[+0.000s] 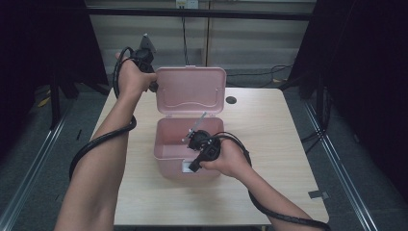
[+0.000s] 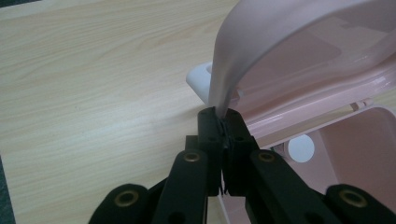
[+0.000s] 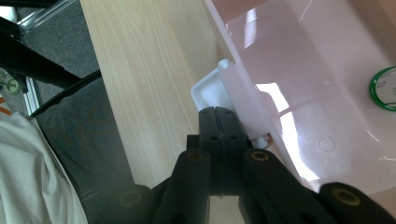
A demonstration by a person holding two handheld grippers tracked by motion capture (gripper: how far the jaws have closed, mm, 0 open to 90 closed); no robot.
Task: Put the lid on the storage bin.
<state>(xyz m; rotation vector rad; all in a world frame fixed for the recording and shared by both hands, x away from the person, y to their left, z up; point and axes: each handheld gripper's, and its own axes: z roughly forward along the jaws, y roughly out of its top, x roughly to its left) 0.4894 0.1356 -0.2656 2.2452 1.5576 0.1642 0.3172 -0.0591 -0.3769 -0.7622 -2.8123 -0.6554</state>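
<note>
Glossy pink plastic box (image 1: 173,144), matt pale wood-grain table (image 1: 269,144)

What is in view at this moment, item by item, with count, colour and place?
Box: one, pink, on the table's middle, open.
Lid: one, pink, hinged upright behind the box.
Handle: one, pale pink, arched over the lid.
Latch: one, white, on the box's front wall.
Round thing: one, green-rimmed, inside the box.
Table: one, light wood.
Left gripper: one, black, shut on the handle by the lid.
Right gripper: one, black, shut, at the latch.
Forearms: two, entering from below.
</note>
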